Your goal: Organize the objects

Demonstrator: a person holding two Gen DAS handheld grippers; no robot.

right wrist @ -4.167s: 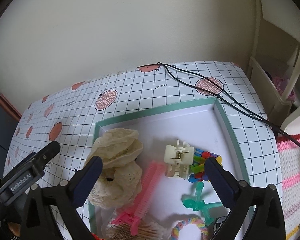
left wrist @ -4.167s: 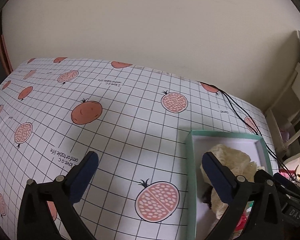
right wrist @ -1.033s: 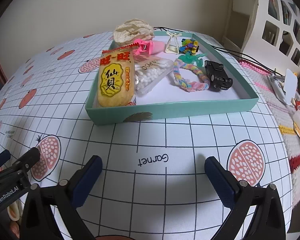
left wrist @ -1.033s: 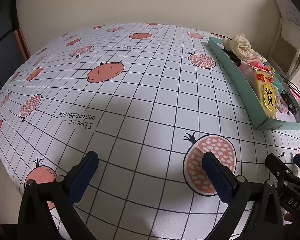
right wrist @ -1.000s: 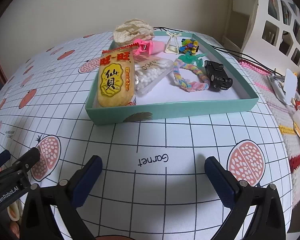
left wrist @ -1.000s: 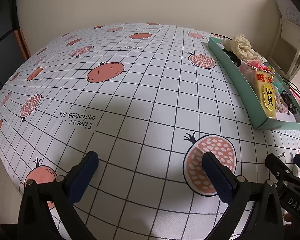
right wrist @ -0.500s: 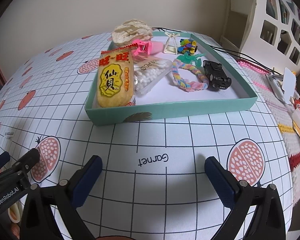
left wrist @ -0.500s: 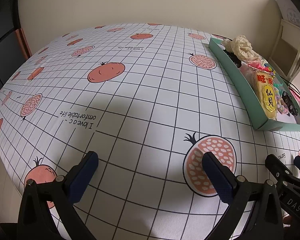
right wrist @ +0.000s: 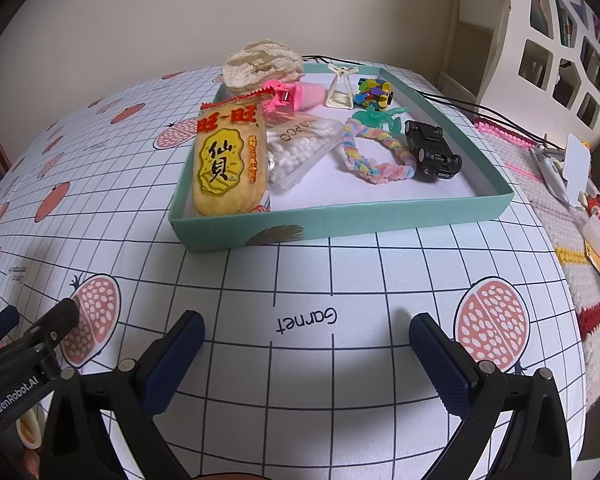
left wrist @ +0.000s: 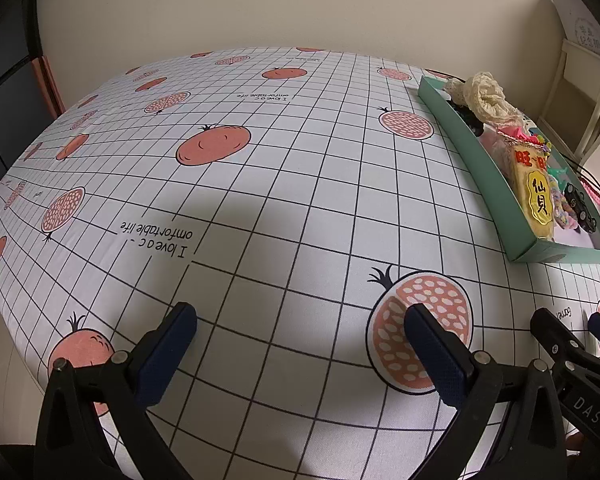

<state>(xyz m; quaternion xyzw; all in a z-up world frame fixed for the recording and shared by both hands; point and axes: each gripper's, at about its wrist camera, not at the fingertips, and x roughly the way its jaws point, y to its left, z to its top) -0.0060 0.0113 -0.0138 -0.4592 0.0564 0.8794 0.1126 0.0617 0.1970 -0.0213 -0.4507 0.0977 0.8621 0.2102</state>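
Observation:
A teal tray (right wrist: 340, 218) sits on the gridded tablecloth. In it lie a yellow snack packet (right wrist: 228, 168), a cotton swab pack (right wrist: 300, 148), a pink comb (right wrist: 296, 96), a cream lace scrunchie (right wrist: 260, 62), a pastel braided band (right wrist: 376, 168), a black toy car (right wrist: 432, 148), a white clip (right wrist: 340, 88), coloured clips (right wrist: 374, 94) and a green figure (right wrist: 380, 114). My right gripper (right wrist: 306, 334) is open and empty, in front of the tray. My left gripper (left wrist: 300, 324) is open and empty over bare cloth; the tray (left wrist: 472, 148) is to its far right.
The tablecloth (left wrist: 260, 184) has pomegranate prints. A black cable (right wrist: 480, 110) runs past the tray's right side. A white shelf unit (right wrist: 540, 40) and a knitted mat with small clutter (right wrist: 580, 200) are on the right. The table's near edge is below both grippers.
Over four seconds both grippers have pulled back from above the tray to the table's near edge. In the last second they barely shifted.

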